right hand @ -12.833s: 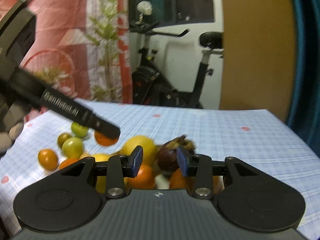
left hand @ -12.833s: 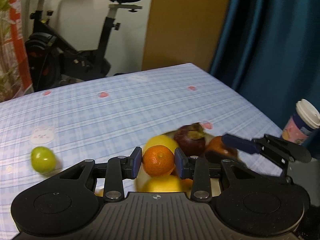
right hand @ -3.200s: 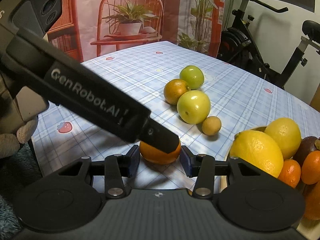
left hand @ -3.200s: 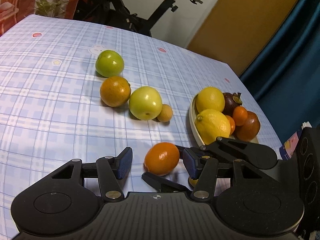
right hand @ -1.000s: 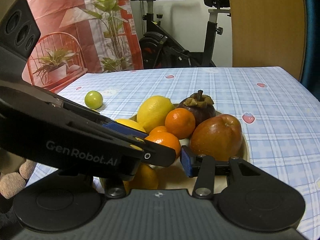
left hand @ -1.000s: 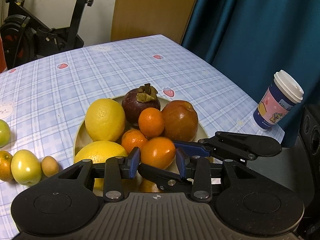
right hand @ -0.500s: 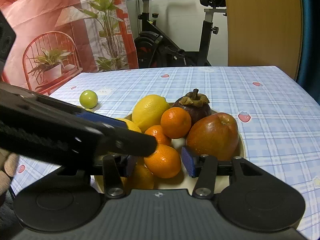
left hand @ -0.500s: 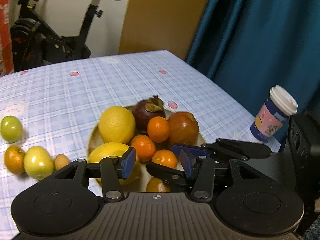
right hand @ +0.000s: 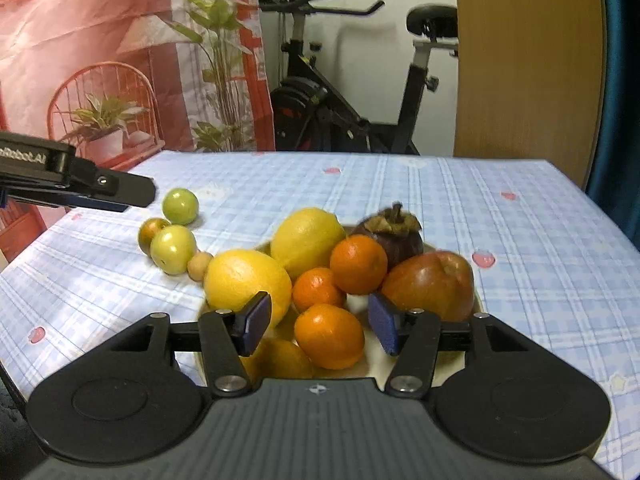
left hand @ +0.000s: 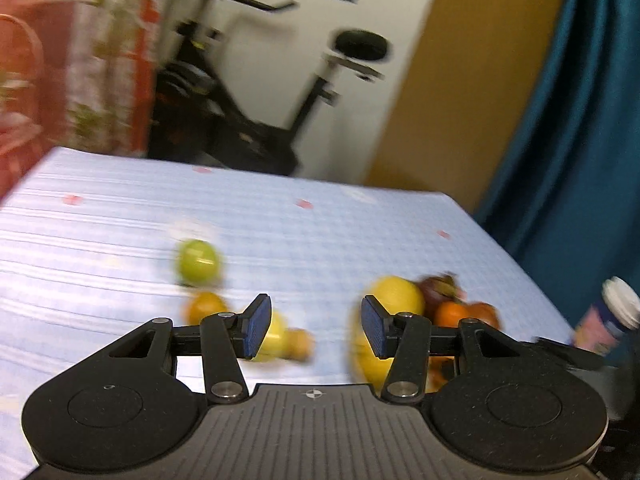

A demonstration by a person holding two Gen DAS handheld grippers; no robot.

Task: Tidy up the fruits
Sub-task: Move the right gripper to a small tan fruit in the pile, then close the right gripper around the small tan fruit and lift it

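Observation:
A cream plate (right hand: pixel 478 307) holds two lemons (right hand: pixel 248 280), several mandarins (right hand: pixel 329 335), a mangosteen (right hand: pixel 394 232) and a red-brown apple (right hand: pixel 430 285). My right gripper (right hand: pixel 318 325) is open just above the front mandarin, not touching it. Four loose fruits lie left of the plate: a green one (right hand: pixel 180 206), an orange-green one (right hand: pixel 150 231), a yellow-green one (right hand: pixel 173 249) and a small tan one (right hand: pixel 199 265). My left gripper (left hand: pixel 316 330) is open and empty above the table; its view is blurred. It shows at the left edge of the right wrist view (right hand: pixel 80 188).
The blue checked tablecloth (right hand: pixel 540 240) covers the table. A paper cup (left hand: pixel 612 316) stands at the table's right edge. An exercise bike (right hand: pixel 360 92), a wooden door and a blue curtain stand beyond the far edge.
My left gripper has let go of the mandarin on the plate, opened wide and swung up and left, away from the plate. My right gripper has stayed over the plate.

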